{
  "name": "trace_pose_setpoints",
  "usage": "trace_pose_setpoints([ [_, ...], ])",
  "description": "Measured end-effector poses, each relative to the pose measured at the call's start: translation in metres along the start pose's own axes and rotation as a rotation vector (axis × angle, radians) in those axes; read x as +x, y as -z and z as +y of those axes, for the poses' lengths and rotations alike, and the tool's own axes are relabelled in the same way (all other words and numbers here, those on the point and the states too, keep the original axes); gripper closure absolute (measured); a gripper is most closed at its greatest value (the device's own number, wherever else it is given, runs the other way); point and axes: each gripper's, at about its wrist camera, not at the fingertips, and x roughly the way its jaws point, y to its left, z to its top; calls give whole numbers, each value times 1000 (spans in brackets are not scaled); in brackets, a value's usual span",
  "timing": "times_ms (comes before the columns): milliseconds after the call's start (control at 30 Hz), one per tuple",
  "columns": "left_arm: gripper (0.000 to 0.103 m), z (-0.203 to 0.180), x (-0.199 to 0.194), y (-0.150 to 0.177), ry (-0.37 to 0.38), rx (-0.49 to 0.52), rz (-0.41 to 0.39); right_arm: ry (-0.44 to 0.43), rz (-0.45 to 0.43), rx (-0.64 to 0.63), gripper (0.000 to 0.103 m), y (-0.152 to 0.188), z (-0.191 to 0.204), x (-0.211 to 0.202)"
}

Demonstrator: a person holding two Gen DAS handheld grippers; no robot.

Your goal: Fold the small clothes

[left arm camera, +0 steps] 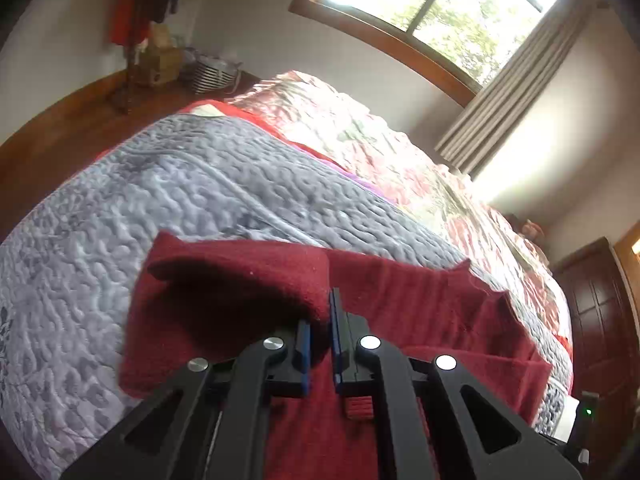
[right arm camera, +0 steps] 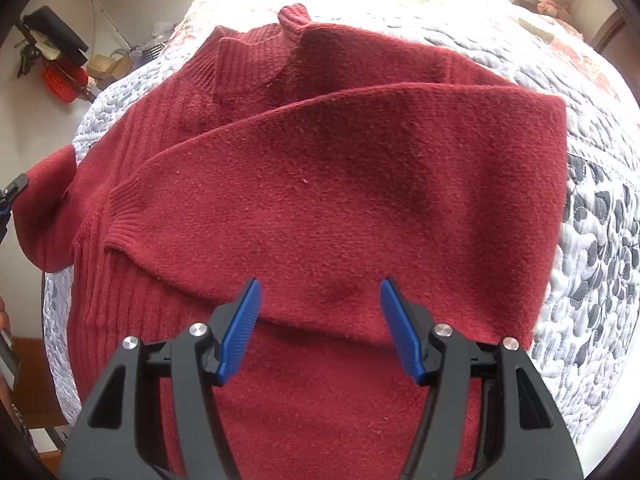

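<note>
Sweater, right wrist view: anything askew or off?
Nothing damaged. The red sweater lies on the grey quilt with one sleeve folded across the body; the other side hangs off the bed's left edge, pinched by the left gripper. Right gripper is open.

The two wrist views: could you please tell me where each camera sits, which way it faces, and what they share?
Left wrist: on the left gripper, low over the bed, facing across the quilt toward the window; its fingers are nearly closed on a fold of the sweater.
Right wrist: on the right gripper, looking down on the sweater, jaws open.
Shared: the sweater and quilt; the left gripper's tip shows at the right view's left edge.
</note>
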Motion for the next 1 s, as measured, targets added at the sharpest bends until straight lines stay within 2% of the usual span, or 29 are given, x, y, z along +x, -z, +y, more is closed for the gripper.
trace_pose_setpoints([
  [267,95,-108,39,43,176,116,106,10,-14,53,41,8,-32,-8],
  [333,95,-135,44,58,198,172,119,14,-14,66,41,10,-39,-9],
  [433,92,-157,68,80,197,227,193,14,-9,86,41,12,-49,-9],
  [500,83,-159,85,94,181,241,249,11,-3,97,41,14,-54,-7],
  [600,75,-154,102,109,175,246,330,3,6,106,41,16,-59,-4],
  [667,74,-145,98,116,181,243,352,4,8,102,41,16,-59,-3],
  [733,68,-136,89,118,210,249,380,8,12,97,41,13,-57,-1],
  [800,50,-123,74,122,234,267,414,10,14,94,40,11,-56,0],
  [900,50,-99,47,123,231,307,423,14,18,94,40,6,-48,1],
  [1000,50,-62,27,108,154,275,383,-7,14,65,40,-2,-27,0],
])
